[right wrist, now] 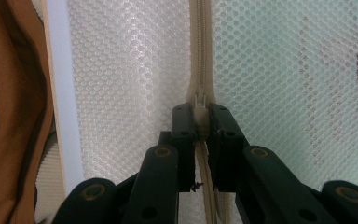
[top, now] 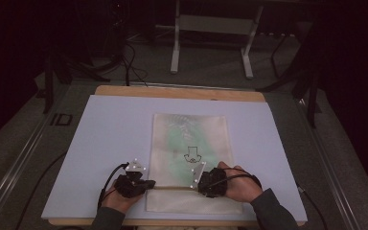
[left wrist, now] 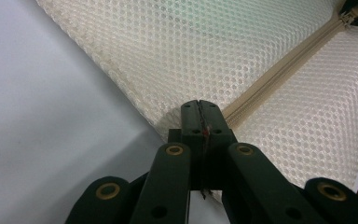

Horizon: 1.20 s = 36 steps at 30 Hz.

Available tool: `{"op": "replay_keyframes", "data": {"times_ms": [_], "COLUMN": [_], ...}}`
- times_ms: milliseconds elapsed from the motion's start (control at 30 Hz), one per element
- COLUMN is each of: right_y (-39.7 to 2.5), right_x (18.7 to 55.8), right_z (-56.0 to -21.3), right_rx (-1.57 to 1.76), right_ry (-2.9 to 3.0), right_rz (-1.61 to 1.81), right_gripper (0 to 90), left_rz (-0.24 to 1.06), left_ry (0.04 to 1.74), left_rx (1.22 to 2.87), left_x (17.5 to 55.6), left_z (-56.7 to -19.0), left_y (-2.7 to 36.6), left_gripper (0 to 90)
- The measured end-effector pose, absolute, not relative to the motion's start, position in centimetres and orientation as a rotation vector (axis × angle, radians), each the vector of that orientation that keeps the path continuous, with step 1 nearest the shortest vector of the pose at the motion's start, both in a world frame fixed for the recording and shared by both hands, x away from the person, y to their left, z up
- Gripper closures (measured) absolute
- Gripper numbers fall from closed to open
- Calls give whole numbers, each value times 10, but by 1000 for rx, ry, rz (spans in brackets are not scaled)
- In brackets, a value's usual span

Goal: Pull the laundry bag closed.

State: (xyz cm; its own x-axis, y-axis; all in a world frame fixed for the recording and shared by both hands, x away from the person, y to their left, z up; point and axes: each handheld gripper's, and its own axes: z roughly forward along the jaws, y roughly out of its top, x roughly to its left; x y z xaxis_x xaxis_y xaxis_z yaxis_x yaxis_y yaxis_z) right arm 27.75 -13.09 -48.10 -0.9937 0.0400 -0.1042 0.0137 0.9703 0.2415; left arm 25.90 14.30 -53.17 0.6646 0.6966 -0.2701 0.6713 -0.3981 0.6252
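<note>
Right gripper: jaws clamped on zipper pull. Left gripper: jaws pressed together on bag's edge at zipper end. Bag: cream mesh, flat on table's near half.

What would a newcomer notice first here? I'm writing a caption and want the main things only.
A cream mesh bag lies flat mid-table on a pale mat, with a zipper across its near end. The left gripper is shut at the bag's left edge by the zipper's end. The right gripper is clamped on the zipper pull, farther right along the zipper.
</note>
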Motion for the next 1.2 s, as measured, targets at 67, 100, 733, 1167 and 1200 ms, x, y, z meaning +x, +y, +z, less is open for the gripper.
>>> {"op": "replay_keyframes", "data": {"times_ms": [67,100,733,1167,1200], "right_y": [-132,-132,-145,-158,-159], "right_x": [278,278,279,279,279], "right_z": [-480,-480,-479,-477,-477], "right_rx": [45,45,84,126,129], "right_ry": [3010,3010,3012,3009,3011], "right_rz": [382,382,379,397,406], "right_gripper": [823,823,823,823,823], "left_rz": [44,44,45,45,45], "left_ry": [1053,1053,1052,1050,1050], "left_rx": [2149,2149,2148,2149,2149], "left_x": [259,259,259,259,259], "left_z": [-532,-532,-532,-532,-532], "left_y": [143,143,143,143,143], "left_gripper": [895,895,895,895,895]}}
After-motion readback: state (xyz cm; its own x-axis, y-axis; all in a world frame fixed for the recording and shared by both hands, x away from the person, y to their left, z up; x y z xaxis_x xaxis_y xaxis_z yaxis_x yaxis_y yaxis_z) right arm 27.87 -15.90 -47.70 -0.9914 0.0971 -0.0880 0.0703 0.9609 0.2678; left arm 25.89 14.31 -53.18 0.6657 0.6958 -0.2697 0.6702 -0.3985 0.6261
